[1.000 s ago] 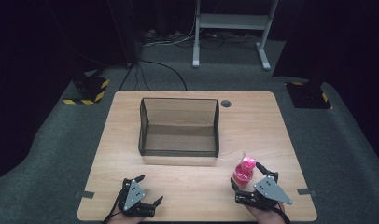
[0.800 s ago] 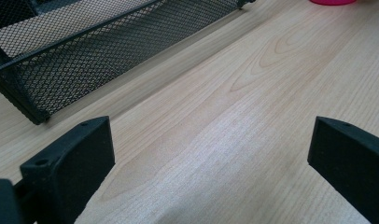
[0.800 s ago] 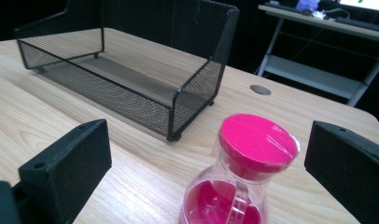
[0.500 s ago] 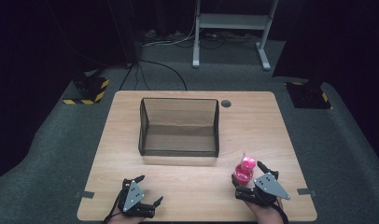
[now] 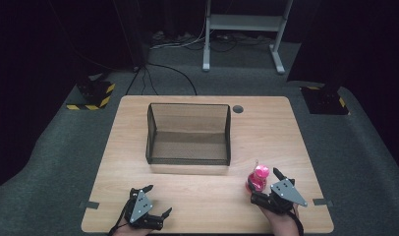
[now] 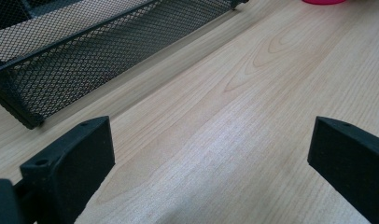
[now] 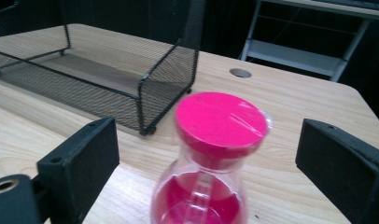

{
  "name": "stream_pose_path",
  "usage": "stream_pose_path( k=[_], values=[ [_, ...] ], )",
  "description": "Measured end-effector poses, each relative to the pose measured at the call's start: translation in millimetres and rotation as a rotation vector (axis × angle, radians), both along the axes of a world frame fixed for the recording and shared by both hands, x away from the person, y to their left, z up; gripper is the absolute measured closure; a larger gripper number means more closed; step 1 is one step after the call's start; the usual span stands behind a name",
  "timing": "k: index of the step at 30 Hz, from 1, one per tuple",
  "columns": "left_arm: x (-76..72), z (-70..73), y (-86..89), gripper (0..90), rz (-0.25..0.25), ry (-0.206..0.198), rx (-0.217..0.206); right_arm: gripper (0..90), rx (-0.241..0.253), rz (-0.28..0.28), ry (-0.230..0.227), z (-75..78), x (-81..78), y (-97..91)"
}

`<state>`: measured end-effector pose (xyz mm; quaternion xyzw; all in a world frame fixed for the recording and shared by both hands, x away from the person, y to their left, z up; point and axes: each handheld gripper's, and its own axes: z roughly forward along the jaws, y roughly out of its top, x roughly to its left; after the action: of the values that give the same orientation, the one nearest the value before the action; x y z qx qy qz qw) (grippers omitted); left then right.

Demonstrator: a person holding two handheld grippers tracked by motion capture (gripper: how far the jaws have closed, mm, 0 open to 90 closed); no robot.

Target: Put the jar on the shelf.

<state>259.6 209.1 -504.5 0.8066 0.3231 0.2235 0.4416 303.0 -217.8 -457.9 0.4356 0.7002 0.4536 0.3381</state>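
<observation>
Overhead light is brightening the wooden table (image 5: 286, 128) against dark surroundings; the close pink bottle (image 7: 211, 163) is looking blurred.

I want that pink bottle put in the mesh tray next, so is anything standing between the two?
Nothing visible does. The pink bottle stands between the open jaws of the right claw, not yet gripped. Bare table lies between it and the mesh tray, whose low front wall is the only thing to clear.

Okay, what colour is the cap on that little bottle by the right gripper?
Bright pink; the cap shows best in the right gripper view.
</observation>
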Motion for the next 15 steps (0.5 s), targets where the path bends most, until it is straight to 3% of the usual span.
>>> stream_pose_path(
  k=[15],
  values=[
    [1.0, 0.0, -0.5, 1.0, -0.006, 0.008, 0.008, 32.1, 0.025, 0.036, 0.022, -1.2, 8.1, -9.1]
  ],
)
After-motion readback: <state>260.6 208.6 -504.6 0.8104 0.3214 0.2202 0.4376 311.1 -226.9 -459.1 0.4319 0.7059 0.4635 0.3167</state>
